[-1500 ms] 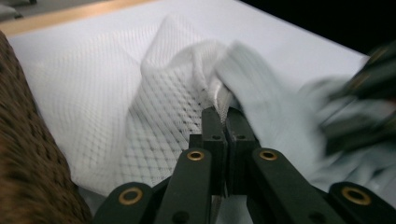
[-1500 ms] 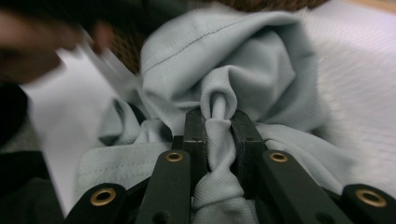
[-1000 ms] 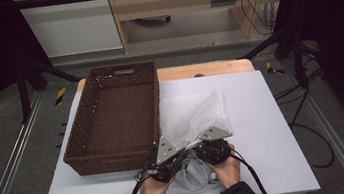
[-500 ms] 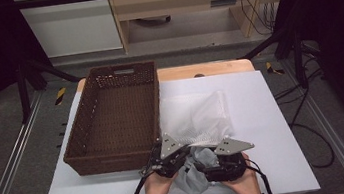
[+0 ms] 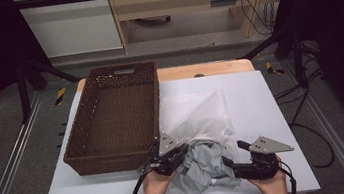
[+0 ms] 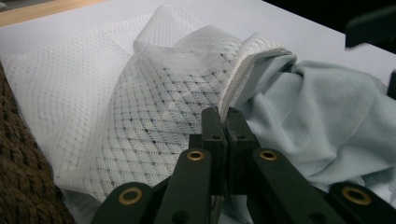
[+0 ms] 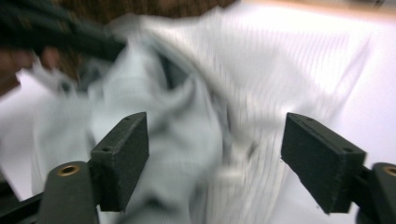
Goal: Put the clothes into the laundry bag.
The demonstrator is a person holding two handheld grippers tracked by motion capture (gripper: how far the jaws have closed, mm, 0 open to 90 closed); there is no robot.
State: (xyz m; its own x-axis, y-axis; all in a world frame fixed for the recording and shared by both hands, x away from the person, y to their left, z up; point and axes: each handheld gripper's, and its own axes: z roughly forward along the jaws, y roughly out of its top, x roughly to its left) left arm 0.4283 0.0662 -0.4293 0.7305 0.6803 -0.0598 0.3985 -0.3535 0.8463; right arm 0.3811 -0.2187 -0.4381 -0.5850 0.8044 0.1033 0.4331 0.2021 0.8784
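A white mesh laundry bag (image 5: 198, 118) lies rumpled on the white table just right of a brown basket. A crumpled grey cloth (image 5: 202, 166) sits partly in its open mouth.

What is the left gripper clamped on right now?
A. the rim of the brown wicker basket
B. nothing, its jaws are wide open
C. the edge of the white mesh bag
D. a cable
C: in the left gripper view, the left gripper has its jaws pressed together on the hemmed edge of the white mesh bag, with the grey cloth bunched beside it.
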